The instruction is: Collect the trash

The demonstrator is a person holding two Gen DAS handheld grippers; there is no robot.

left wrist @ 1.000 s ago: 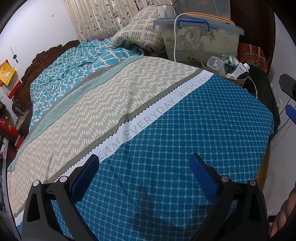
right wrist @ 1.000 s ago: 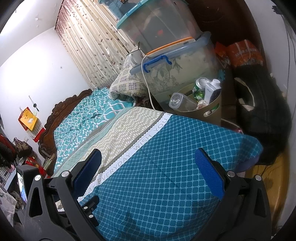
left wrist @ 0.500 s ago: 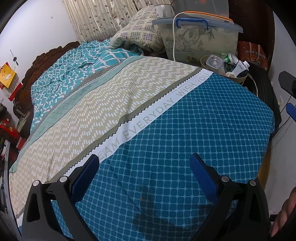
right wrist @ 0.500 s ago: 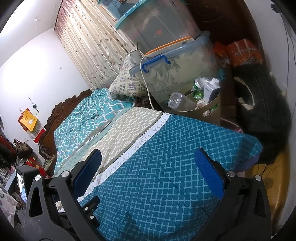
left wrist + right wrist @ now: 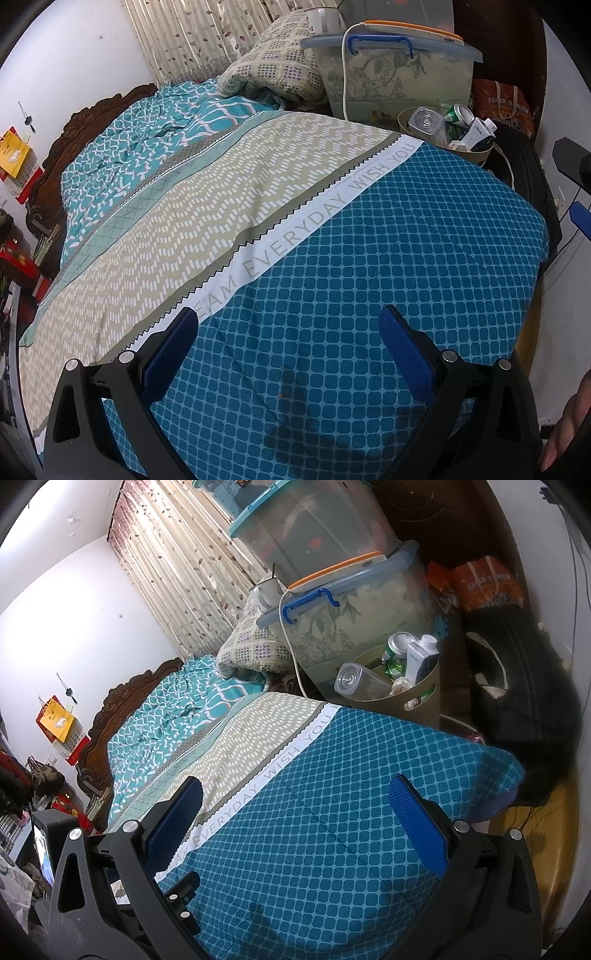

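A tan trash bin (image 5: 424,696) stands beyond the bed's far corner, holding a clear plastic bottle (image 5: 360,681), a green can (image 5: 397,651) and a white carton (image 5: 421,657). It also shows in the left wrist view (image 5: 480,153), with the bottle (image 5: 424,120), can (image 5: 458,114) and carton (image 5: 478,131). My left gripper (image 5: 290,334) is open and empty above the blue patterned bedspread (image 5: 369,277). My right gripper (image 5: 295,806) is open and empty above the same bedspread (image 5: 332,812). No loose trash shows on the bed.
Stacked plastic storage boxes (image 5: 351,602) with a white cable (image 5: 290,646) stand behind the bin. A folded quilt (image 5: 273,70) and crumpled teal blanket (image 5: 147,136) lie at the bed's far end. A black bag (image 5: 517,686) and orange bags (image 5: 484,579) sit right.
Both grippers stay open and nearly still. The left view has drifted slightly, so the bin and boxes sit a little lower and closer in frame.
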